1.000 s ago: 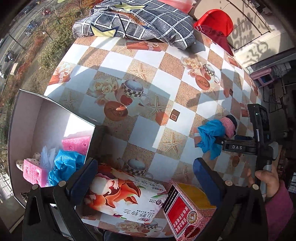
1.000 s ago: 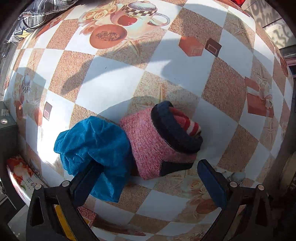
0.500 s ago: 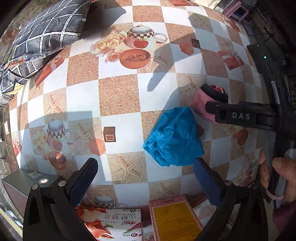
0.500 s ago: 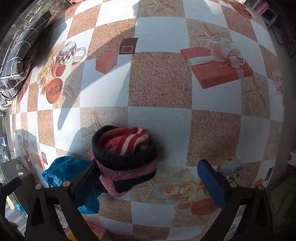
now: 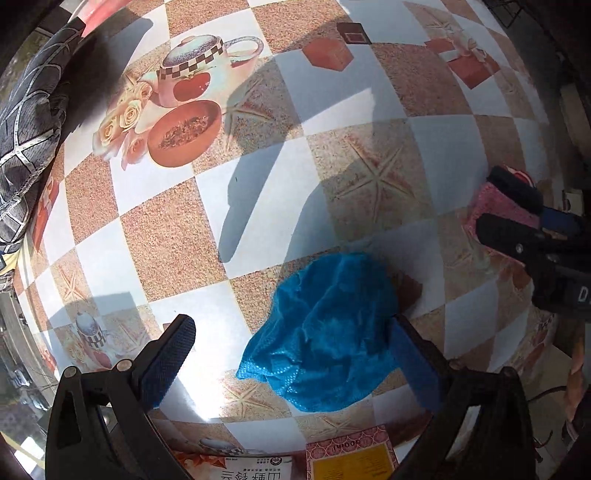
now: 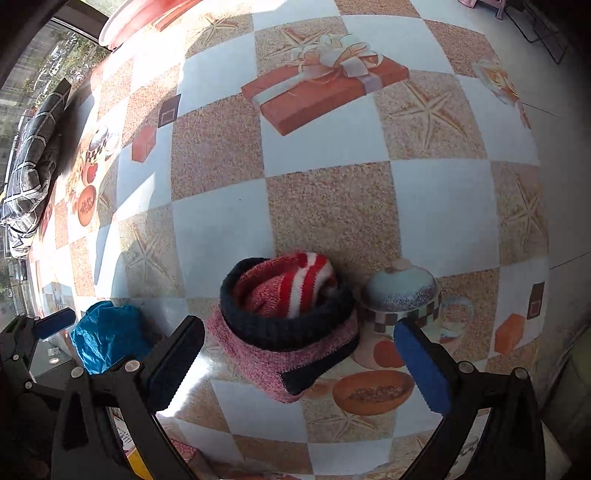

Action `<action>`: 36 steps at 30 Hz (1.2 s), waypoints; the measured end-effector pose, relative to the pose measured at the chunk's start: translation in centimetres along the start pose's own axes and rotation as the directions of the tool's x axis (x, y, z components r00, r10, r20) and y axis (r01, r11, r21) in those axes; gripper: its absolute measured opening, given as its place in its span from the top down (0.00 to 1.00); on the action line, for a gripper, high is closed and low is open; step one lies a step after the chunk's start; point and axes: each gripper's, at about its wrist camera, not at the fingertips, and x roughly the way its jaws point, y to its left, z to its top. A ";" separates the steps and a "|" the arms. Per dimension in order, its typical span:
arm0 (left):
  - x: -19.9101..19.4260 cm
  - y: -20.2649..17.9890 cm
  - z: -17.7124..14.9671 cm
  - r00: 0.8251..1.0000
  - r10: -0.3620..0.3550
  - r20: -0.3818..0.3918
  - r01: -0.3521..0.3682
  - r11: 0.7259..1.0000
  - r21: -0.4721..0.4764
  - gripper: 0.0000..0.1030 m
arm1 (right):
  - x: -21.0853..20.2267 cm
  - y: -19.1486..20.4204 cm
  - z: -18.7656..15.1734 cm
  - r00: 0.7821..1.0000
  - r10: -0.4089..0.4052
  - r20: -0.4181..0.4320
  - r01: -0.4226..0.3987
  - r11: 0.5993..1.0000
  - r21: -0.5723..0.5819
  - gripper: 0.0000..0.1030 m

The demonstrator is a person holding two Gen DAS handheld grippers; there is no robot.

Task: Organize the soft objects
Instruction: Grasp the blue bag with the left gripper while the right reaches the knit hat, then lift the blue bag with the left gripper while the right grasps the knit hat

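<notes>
A crumpled blue cloth (image 5: 325,332) lies on the checkered tablecloth (image 5: 166,236). My left gripper (image 5: 295,365) is open, its right finger touching the cloth's right edge, its left finger apart from it. A rolled pink knit sock with a dark cuff and red-white stripes (image 6: 288,317) lies to the right; it also shows in the left wrist view (image 5: 498,203). My right gripper (image 6: 299,365) is open, its fingers on either side of the sock. The blue cloth also shows at the left of the right wrist view (image 6: 107,336).
A grey checked pillow (image 5: 26,122) lies at the far left of the table. A red-and-yellow box (image 5: 351,458) and a printed tissue pack (image 5: 236,469) lie near the front edge. A red tub's rim (image 6: 140,14) shows at the far end.
My left gripper swung away from the open box of soft things and came down over the blue cloth. My right gripper shifted right, off the cloth, and centred on the knit sock.
</notes>
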 end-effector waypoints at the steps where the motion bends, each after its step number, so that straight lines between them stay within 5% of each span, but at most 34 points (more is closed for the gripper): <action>1: 0.5 -0.2 0.2 1.000 0.010 -0.011 -0.010 1.000 0.013 0.00 | 0.0 0.5 0.0 0.999 -0.043 0.021 0.044 0.999 -0.018 0.00; 5: 2.4 -0.2 0.4 0.998 0.019 -0.064 -0.017 0.999 0.036 0.00 | 1.2 2.3 -0.3 0.990 -0.142 0.017 0.143 0.987 -0.070 0.00; 15: 2.2 -0.5 0.4 0.998 0.033 -0.047 -0.028 0.995 0.095 0.00 | 3.0 6.4 0.9 0.986 -0.163 -0.019 0.161 0.983 -0.086 0.04; 18: 1.3 -1.7 0.1 1.000 0.012 -0.021 -0.009 0.992 0.122 0.19 | 2.3 7.0 0.3 0.987 -0.158 0.026 0.160 0.981 -0.107 0.30; 20: 0.4 -2.1 -0.3 1.000 0.010 0.002 -0.010 0.993 0.121 0.56 | 1.6 7.3 0.1 0.987 -0.155 0.050 0.160 0.980 -0.119 0.58; 21: 0.1 -2.2 -0.4 1.000 0.016 0.011 -0.017 0.993 0.120 0.66 | 1.2 7.1 0.1 0.988 -0.142 0.056 0.148 0.982 -0.119 0.76; 22: -0.3 -2.1 -0.6 0.999 0.029 0.025 -0.031 0.993 0.114 0.68 | 1.0 6.9 0.1 0.991 -0.121 0.051 0.126 0.986 -0.111 0.80; 31: -5.3 0.0 -4.0 0.984 0.073 0.164 -0.079 0.996 0.031 0.68 | -3.0 6.5 -2.7 0.994 -0.021 0.110 0.031 0.995 -0.094 0.80; 36: -7.8 1.7 -7.1 0.970 0.040 0.238 -0.038 0.999 -0.014 0.68 | -5.7 7.1 -5.1 0.989 0.027 0.149 -0.012 0.995 -0.104 0.80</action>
